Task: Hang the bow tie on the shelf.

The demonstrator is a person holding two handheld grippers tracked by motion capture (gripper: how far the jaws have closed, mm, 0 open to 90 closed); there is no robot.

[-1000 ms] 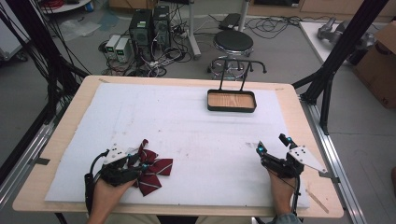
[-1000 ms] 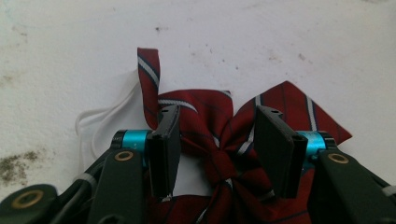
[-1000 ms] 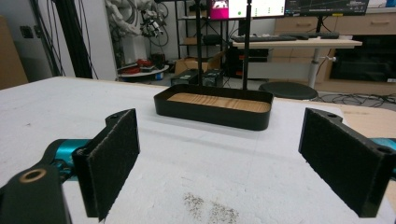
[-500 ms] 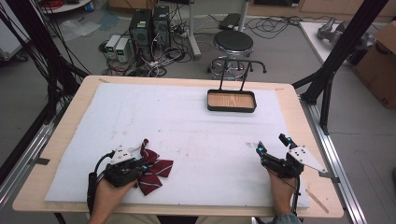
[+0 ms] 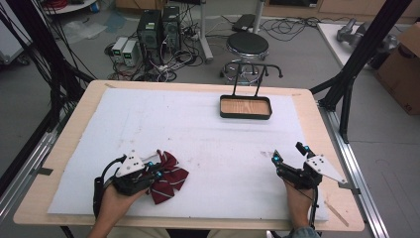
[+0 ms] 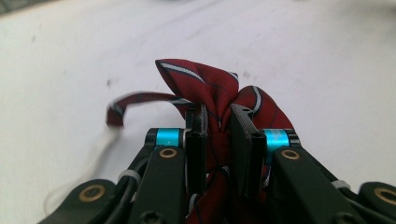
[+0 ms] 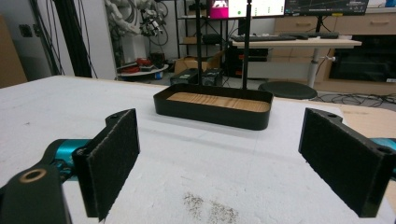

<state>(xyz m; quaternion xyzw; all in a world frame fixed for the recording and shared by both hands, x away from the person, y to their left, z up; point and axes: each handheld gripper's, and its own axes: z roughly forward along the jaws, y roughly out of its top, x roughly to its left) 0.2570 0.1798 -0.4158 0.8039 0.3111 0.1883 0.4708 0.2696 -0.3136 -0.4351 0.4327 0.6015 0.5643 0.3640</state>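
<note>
Near the surface's front left corner, our left tongs (image 6: 217, 135) have just closed, pinching the striped bow tie (image 5: 168, 176); right tongs (image 7: 233, 163) gape empty. Next we lift it toward the tray (image 5: 246, 115).

grey floor (image 5: 307, 54) behind the surface, black round stool (image 5: 247, 45), computer towers (image 5: 159, 27) (cables tangled around), cardboard box (image 5: 402, 69) right.

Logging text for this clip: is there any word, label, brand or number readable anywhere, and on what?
None can be read.
Monitor screens behind the table: coloured panels, any text too small and blurred.
Bow tie: stripes, no lettering.
Tray: no label.
Cardboard box: no legible print.
</note>
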